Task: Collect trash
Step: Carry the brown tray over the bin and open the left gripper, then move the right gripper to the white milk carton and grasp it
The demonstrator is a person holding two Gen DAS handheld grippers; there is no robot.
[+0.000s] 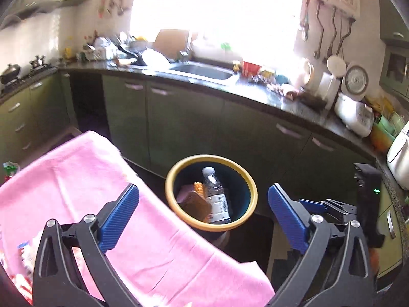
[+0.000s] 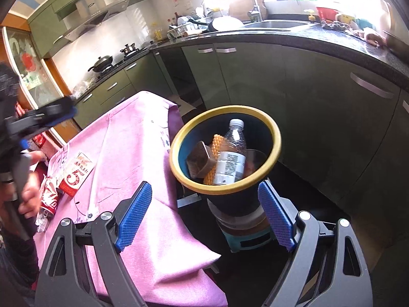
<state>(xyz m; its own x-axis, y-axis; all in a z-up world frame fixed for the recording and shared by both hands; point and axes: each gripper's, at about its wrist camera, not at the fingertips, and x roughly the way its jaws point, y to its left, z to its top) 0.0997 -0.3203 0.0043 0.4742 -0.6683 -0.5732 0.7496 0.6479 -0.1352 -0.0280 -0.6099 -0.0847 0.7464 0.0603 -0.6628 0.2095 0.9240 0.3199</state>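
The yellow-rimmed bin (image 2: 225, 148) stands on a small stool just beside the pink-clothed bench (image 2: 133, 153). Inside it lie a clear plastic bottle (image 2: 231, 153), a brown box (image 2: 200, 160) and an orange mesh piece (image 2: 216, 145). The right claw (image 2: 204, 217) hovers in front of the bin, jaws wide apart and holding nothing. The left claw (image 1: 203, 217) also faces the bin, spread wide and empty. Far from the bin, on the bench, lie a red-and-white carton (image 2: 78, 174) and a crumpled wrapper (image 2: 48, 199).
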